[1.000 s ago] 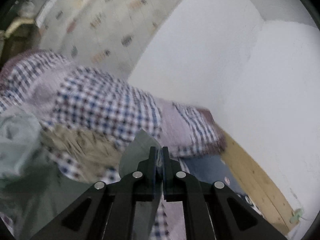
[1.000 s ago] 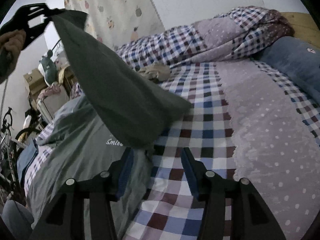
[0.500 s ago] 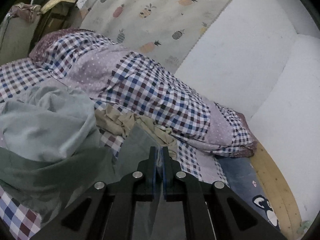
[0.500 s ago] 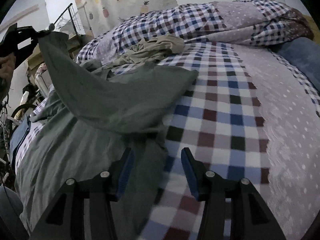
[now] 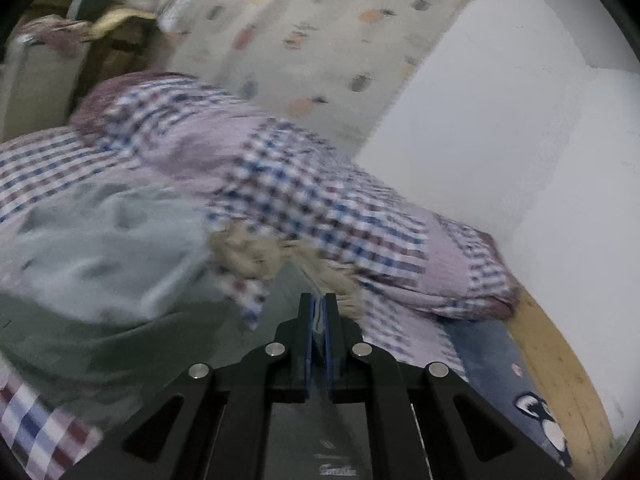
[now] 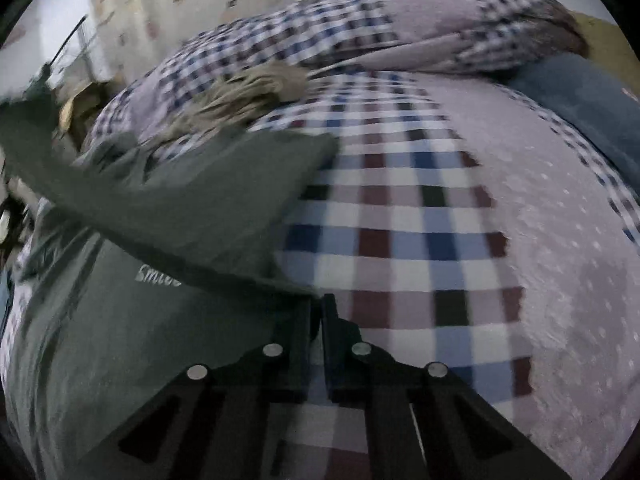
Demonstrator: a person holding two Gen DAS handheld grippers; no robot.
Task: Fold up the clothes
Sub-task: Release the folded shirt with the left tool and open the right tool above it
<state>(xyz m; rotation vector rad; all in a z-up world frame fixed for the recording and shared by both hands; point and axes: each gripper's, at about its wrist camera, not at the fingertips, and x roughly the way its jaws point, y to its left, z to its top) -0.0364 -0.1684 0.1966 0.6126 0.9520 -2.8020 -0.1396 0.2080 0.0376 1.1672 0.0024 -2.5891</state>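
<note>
Left gripper (image 5: 319,312): jaws pressed together on a fold of the grey-green shirt (image 6: 192,208), the cloth showing in the narrow slit between them. Right gripper (image 6: 316,316): jaws drawn close at the shirt's near corner, apparently pinching its edge, though blur hides the contact. The shirt lies spread across the left side of the checked bedcover (image 6: 408,216), one flap folded over the lettered front. A beige garment (image 6: 244,92) lies crumpled beyond it, against the rolled quilt (image 5: 304,196).
</note>
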